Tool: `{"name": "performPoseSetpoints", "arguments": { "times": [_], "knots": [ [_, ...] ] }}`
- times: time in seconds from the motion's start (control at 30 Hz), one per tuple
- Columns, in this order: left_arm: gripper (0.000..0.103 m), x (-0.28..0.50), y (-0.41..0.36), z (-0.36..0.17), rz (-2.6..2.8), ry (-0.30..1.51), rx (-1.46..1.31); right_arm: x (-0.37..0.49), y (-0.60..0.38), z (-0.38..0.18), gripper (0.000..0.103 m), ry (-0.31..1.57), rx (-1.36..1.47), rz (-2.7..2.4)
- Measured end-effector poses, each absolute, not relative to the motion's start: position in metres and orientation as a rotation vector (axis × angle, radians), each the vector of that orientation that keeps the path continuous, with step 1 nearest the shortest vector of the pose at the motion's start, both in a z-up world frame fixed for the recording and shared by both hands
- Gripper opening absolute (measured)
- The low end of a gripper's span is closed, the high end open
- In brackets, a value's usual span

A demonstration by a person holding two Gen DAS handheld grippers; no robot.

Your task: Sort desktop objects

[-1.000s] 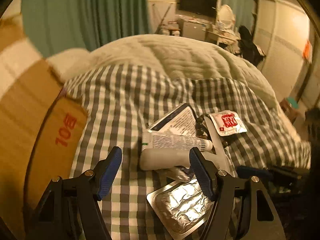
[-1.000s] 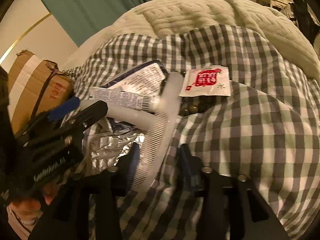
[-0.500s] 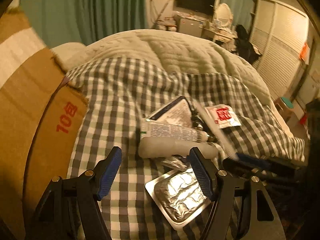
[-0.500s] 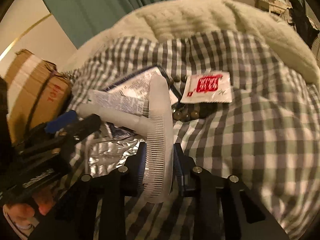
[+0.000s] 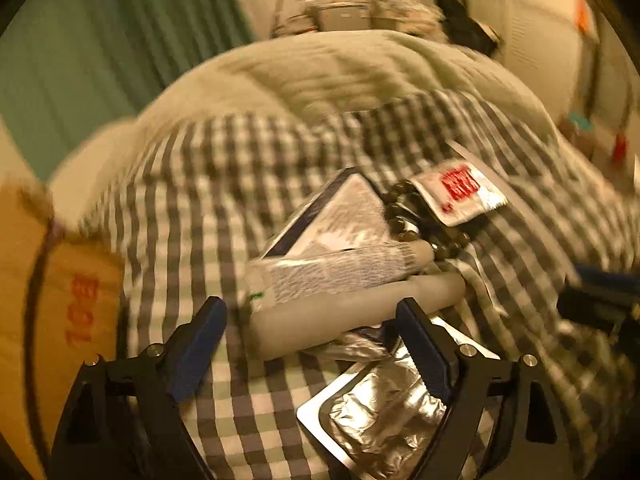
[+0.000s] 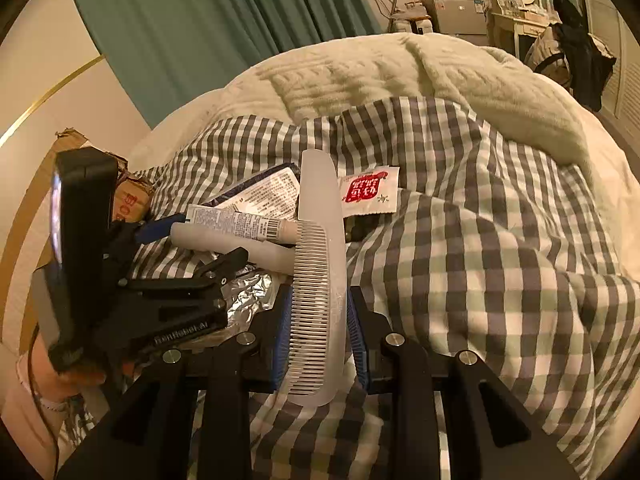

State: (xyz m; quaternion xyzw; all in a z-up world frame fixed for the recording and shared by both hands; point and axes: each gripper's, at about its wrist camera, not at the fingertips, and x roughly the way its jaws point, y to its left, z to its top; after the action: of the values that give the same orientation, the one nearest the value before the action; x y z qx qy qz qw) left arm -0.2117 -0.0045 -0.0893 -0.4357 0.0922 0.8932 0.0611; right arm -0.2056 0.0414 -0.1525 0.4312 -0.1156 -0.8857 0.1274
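Your right gripper (image 6: 318,334) pinches the white comb (image 6: 320,264) between its blue pads, the comb's far end lifted over the pile on the checked cloth (image 6: 500,264). Your left gripper (image 5: 310,344) has its jaws opening wide; the frosted tube (image 5: 352,312) lies partly in the gap with neither pad pressing on it. That tube touches a printed tube (image 5: 336,276) just behind it. A foil blister pack (image 5: 384,412) lies at the cloth's near edge, a red-and-white sachet (image 6: 368,194) beside dark beads (image 5: 412,220) farther back. A cardboard box (image 5: 60,312) stands at the cloth's left edge.
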Motion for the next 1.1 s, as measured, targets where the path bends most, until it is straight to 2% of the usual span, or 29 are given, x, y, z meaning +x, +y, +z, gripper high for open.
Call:
{"name": "performPoseSetpoints", "arguments": {
  "times": [0.03, 0.07, 0.1, 0.2, 0.3, 0.67, 0.9, 1.1],
  "knots": [
    [0.088, -0.211, -0.009, -0.089, 2.696, 0.222, -1.32, -0.206, 0.042, -0.153, 0.026, -0.337, 1.257, -2.574],
    [0.073, -0.211, -0.012, -0.09, 2.694, 0.191, -1.323, -0.206, 0.041, -0.154, 0.026, -0.336, 1.26, -2.567],
    [0.052, -0.211, -0.015, -0.091, 2.667, 0.131, -1.331, -0.205, 0.04, -0.155, 0.026, -0.333, 1.261, -2.565],
    [0.037, -0.203, -0.018, -0.088, 2.688, 0.09, -1.295, -0.205, 0.039, -0.157, 0.026, -0.329, 1.265, -2.562],
    [0.03, -0.194, -0.016, -0.08, 2.706, 0.078, -1.244, -0.202, 0.04, -0.156, 0.026, -0.33, 1.261, -2.567],
    [0.024, -0.157, -0.022, -0.046, 2.728, 0.026, -1.166, -0.188, 0.038, -0.143, 0.026, -0.262, 1.227, -2.606],
    [0.01, -0.134, -0.026, -0.027, 2.778, 0.027, -1.05, -0.177, 0.032, -0.135, 0.026, -0.236, 1.209, -2.614],
    [0.011, -0.14, -0.022, -0.031, 2.747, 0.034, -1.067, -0.173, 0.029, -0.134, 0.026, -0.227, 1.211, -2.611]
  ]
}}
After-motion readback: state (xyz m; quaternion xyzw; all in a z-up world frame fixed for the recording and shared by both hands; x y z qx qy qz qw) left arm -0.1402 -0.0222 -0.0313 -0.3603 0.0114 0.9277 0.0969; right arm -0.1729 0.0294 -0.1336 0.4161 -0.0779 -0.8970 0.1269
